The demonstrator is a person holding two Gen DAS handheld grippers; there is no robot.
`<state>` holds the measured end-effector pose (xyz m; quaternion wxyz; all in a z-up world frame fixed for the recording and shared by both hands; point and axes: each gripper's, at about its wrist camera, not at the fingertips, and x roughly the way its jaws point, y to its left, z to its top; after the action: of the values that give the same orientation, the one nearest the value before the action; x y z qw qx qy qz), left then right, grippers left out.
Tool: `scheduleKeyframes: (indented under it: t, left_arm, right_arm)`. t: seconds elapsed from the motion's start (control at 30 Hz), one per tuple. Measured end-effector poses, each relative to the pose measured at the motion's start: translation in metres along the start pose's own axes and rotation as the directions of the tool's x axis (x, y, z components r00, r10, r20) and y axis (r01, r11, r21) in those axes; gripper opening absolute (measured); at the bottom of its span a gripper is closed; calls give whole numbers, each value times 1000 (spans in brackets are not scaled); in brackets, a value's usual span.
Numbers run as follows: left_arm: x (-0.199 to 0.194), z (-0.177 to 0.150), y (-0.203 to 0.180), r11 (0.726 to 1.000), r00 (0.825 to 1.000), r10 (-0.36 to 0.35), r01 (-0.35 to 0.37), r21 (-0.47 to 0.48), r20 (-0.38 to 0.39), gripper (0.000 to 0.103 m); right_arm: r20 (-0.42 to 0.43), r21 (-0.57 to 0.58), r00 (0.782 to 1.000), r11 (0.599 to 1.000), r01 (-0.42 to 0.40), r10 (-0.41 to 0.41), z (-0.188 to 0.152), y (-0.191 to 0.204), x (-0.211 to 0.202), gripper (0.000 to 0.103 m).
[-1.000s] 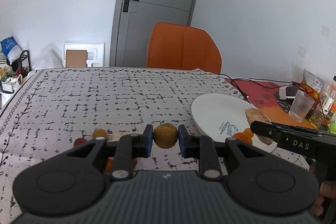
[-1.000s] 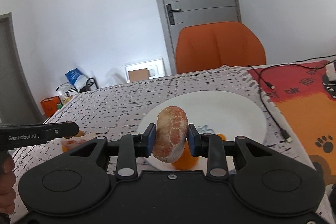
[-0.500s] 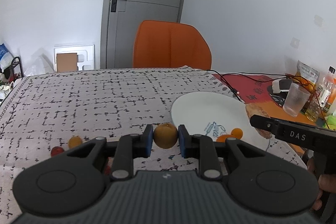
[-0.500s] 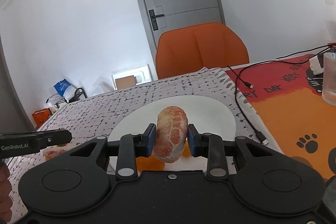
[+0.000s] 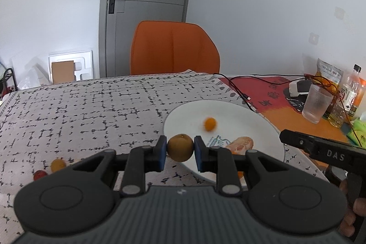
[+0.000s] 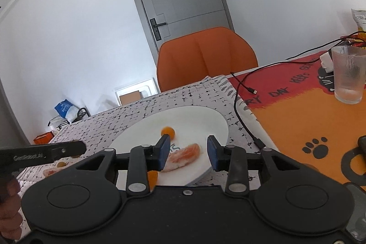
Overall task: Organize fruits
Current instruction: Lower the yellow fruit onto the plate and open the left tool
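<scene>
My left gripper is shut on a round brown-yellow fruit, held just left of the white plate. On the plate lie a peeled orange piece and a small orange fruit, blurred. In the right wrist view my right gripper is opening above the plate. The peeled orange piece lies on the plate between the jaws, free of the pads. The small orange fruit sits farther back.
Small yellow and red fruits lie on the patterned cloth at left. A glass, bottles and a black cable occupy the orange mat at right. An orange chair stands behind the table.
The right gripper opened and let the peeled orange piece drop onto the plate. A small orange fruit moved toward the plate's middle. Both grippers shifted right; the left still holds its fruit.
</scene>
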<state>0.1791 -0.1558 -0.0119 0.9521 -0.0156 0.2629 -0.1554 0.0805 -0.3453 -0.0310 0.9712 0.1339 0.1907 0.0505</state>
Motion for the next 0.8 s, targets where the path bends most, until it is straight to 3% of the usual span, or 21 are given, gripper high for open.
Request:
scheduleKeyframes:
  t: [0.33,0.53,0.67,0.8]
  left_arm:
    - [11,7,-15,999,1000,-32,32,15,2,24]
    - [8,3,-11,1000,1000,-6,6,8,5,34]
    - [3,0,-2,1000,1000,24,-24,-1,-6,53]
    - [-8,-3,7,999,998,54,-54,3,13,65]
  right_arm:
    - [-9,13,1000,1000,0,0,-1,-5,-3,42]
    - [-10,10,1000,1000,-4,4,-3,-3,-6,44]
    - [-11,9,1000,1000,-15,15,-5,1,-5,47]
    - [-15,4,1000,1000,-22,22,-7,7,-5,51]
